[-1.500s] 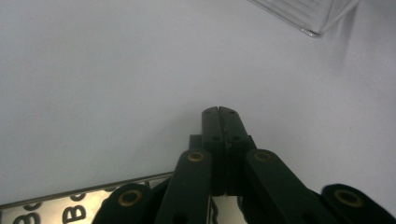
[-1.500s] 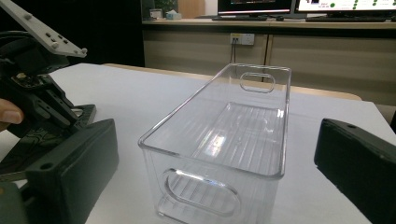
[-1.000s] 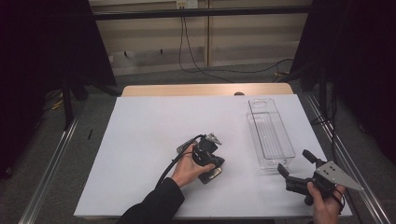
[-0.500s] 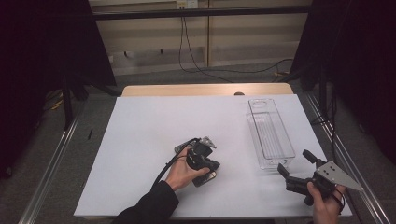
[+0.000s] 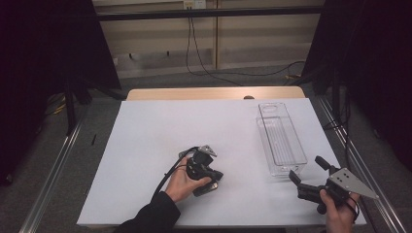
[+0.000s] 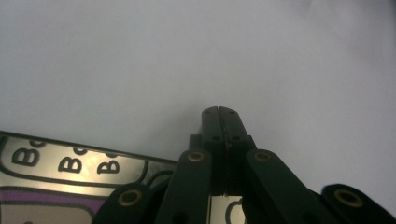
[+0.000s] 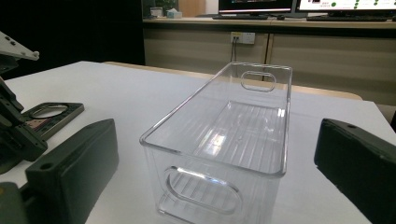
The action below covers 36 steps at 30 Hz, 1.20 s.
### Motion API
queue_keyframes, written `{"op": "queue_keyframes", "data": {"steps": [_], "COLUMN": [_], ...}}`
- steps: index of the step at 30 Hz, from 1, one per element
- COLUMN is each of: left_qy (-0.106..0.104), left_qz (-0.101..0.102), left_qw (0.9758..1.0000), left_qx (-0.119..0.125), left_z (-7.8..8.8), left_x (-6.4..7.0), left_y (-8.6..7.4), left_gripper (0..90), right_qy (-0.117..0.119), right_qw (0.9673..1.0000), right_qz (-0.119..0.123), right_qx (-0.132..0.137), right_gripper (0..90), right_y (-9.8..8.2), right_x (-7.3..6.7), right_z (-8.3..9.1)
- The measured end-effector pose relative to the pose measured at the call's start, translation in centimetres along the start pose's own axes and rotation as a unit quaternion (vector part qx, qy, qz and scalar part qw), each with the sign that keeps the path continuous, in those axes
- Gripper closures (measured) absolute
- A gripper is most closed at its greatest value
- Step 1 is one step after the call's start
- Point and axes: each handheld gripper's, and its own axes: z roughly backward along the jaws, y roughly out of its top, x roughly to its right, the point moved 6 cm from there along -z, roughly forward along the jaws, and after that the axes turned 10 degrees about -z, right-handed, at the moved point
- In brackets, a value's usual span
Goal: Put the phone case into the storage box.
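Since the earlier frames the left gripper (image 5: 217, 175) has slid a little toward the near-left of the table, while the right gripper (image 5: 306, 176) has kept its place beside the container.

The left gripper lies low on the white table sheet (image 5: 145, 145), the person's hand wrapped round its body. Its jaws are pressed together with nothing between them, as the left gripper view shows plainly. Just under and beside them lies a flat dark packet with a purple band and printed letters (image 6: 70, 172), touching the sheet; whether the closed tips rest on it I cannot tell. Judged from this, the packet is the item in hand, and the closed jaws are placed to nudge or pin it rather than lift it.

The right gripper stands with its jaws well apart, level, facing the near end of the clear rectangular plastic bin with cut-out handles (image 5: 281, 138). The bin is empty and upright at the right of the sheet, well apart from the packet. The right hand appears to wait there to steady the bin
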Motion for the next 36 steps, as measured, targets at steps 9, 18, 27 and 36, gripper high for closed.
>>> {"op": "queue_keyframes", "data": {"steps": [9,18,27,36], "left_qy": [0.008,-0.001,0.002,0.003], "left_qz": [0.005,0.014,0.023,0.026], "left_qw": [0.9999,0.9999,0.9997,0.9997], "left_qx": [-0.005,-0.003,-0.001,0.0], "left_z": [0.8,1.7,3.2,4.5], "left_x": [0.1,0.3,0.8,1.1], "left_y": [-0.9,-2.0,-3.8,-5.3], "left_gripper": [90.0,90.0,90.0,90.0], "right_qy": [0.0,0.002,0.001,0.002], "right_qw": [1.0,1.0,1.0,1.0], "right_qz": [0.0,-0.001,-0.001,-0.001], "right_qx": [-0.001,0.0,0.0,-0.002], "right_gripper": [0.0,0.0,0.0,0.0], "right_y": [0.0,0.0,0.0,0.0], "right_x": [0.0,0.0,0.0,0.0], "right_z": [0.0,0.0,0.0,0.0]}}
